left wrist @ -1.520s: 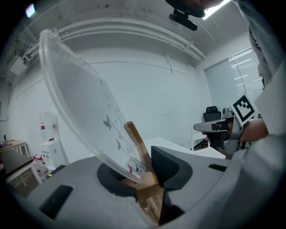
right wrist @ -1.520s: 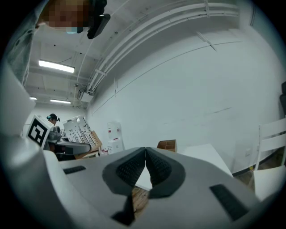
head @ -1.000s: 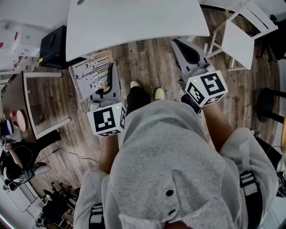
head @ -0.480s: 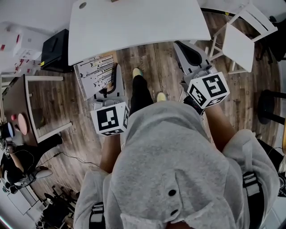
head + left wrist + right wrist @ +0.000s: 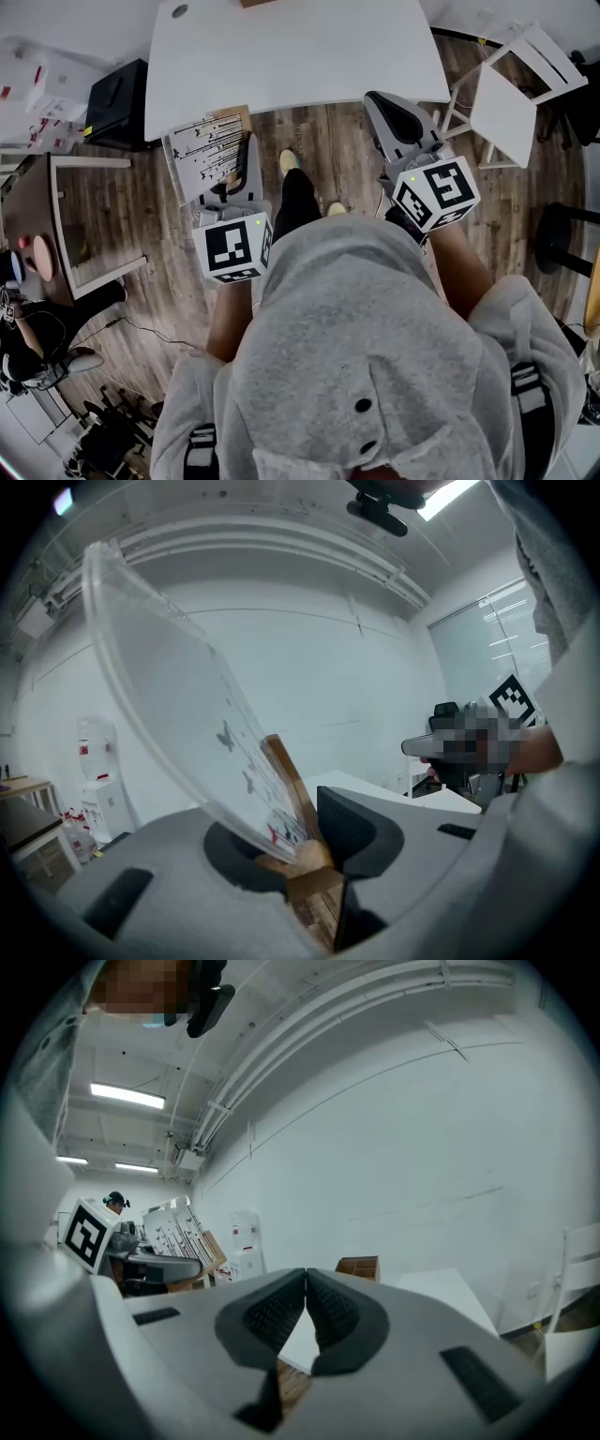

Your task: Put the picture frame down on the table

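Picture frame (image 5: 201, 150) held near the white surface (image 5: 291, 47)
Left tongs (image 5: 309, 847) pinch its edge; right tongs (image 5: 305, 1305) are pressed together, empty.

Glazed picture frame (image 5: 208, 150) held tilted, short of white table (image 5: 300, 47).

The picture frame (image 5: 178, 724) pairs a clear glossy pane with wood; the table (image 5: 291, 56) looks smooth and matt.

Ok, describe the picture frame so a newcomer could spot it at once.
Start at the big white table at the top of the head view. Just below its near edge, on the left, the left gripper clamps the picture frame: the only flat white print with dark streaks, wood-backed.
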